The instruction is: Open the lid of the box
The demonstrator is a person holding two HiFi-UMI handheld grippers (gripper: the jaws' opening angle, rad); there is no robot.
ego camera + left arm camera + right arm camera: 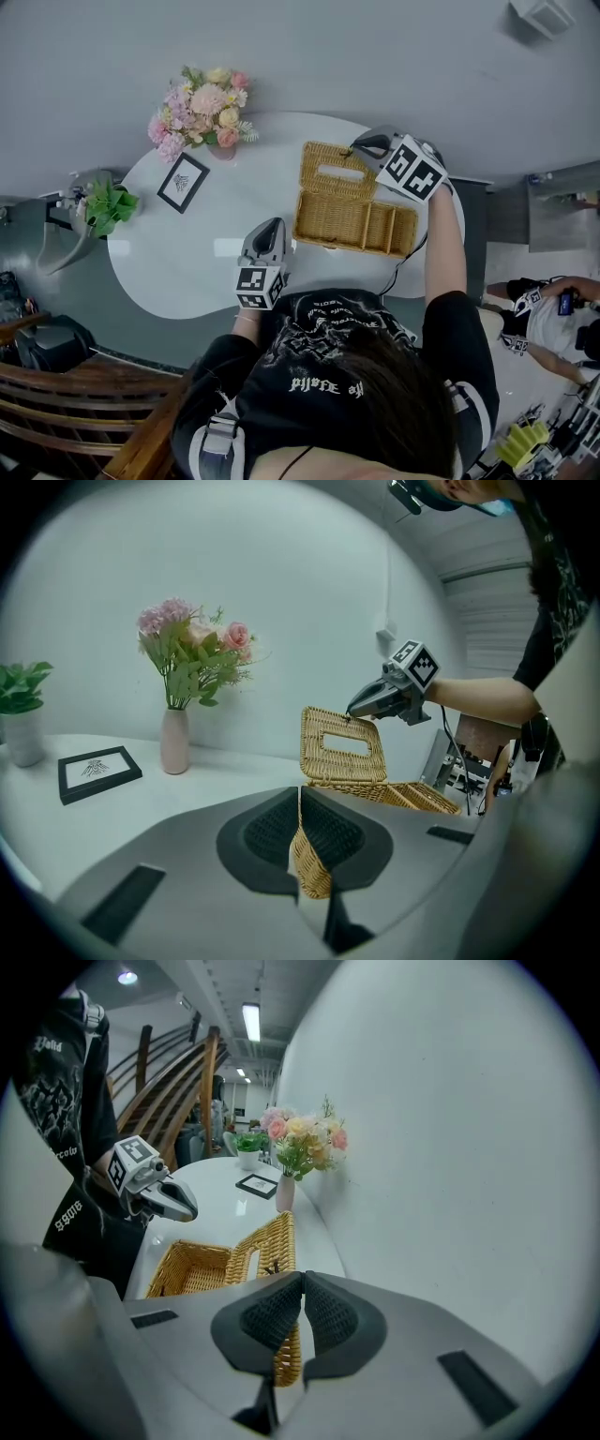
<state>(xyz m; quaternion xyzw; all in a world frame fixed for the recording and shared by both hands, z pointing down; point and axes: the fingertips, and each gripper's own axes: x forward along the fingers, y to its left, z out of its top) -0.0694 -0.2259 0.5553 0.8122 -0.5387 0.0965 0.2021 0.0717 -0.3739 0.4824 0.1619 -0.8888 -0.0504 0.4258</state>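
- Grey wall behind; white rounded bench (178,262) carries tan woven wicker box (354,225).
- On that box, slotted wicker lid (336,172) stands raised, nearly upright along the far side.
- Up top, right claw (361,150) is pinched tight on the lid's free edge, wicker between its pads.
- Lower down, left claw (274,231) is clamped on the box's near left corner rim, well apart from right claw.
- Beyond and left of left claw: pink flower bouquet in vase (202,112), black picture frame (183,182), green potted plant (108,206).

Blk short-sleeve tee (319,328) w/ white gothic print.
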